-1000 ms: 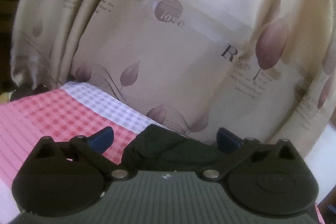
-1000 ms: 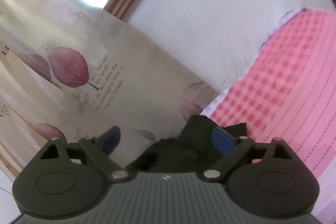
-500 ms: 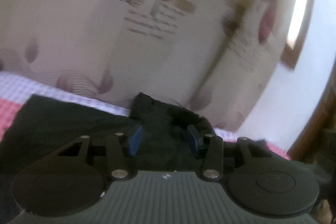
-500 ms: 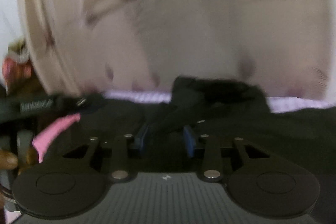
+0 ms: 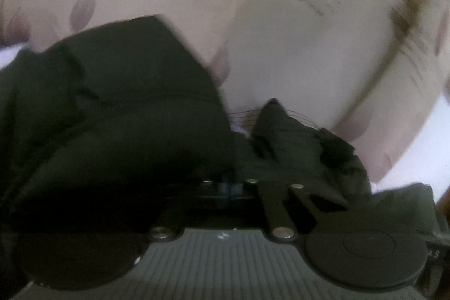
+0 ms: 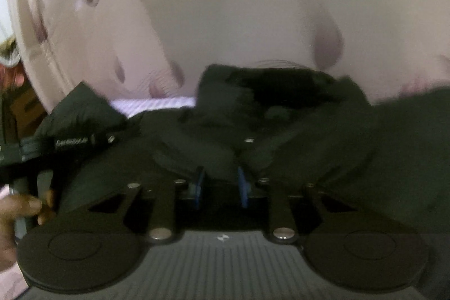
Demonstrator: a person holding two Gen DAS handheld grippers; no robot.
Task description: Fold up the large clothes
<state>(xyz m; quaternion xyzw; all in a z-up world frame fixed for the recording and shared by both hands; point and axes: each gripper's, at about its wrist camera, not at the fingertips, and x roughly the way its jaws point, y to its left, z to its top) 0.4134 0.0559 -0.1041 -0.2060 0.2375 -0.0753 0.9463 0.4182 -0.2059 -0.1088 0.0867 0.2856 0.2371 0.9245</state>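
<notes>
Jacket [image 6: 309, 131], dark and puffy, is lying on the bed [image 6: 152, 104] right up against the leaf-print curtain [image 6: 253, 4], and both grippers are buried in it. The left gripper [image 5: 229, 187] has its fingers shut tight, and a fold of the fabric looks pinched there, though it's dark and blurry, so I'm not certain. The right gripper [image 6: 219, 184] has been closing too and its blue fingers [image 6: 199, 184] now squeeze a thicker ridge of the front.

Looks like the grab before a fold. To do it well I'd check that both pinches have the full layer, not just the slippery shell, then lift both sides evenly so the padding doesn't slump and twist.

Direction-wise, the collar end [image 6: 281, 80] points at the curtain, so the long axis seems to run away from the cameras. A sleeve [image 6: 73, 114] sticks out left.
</notes>
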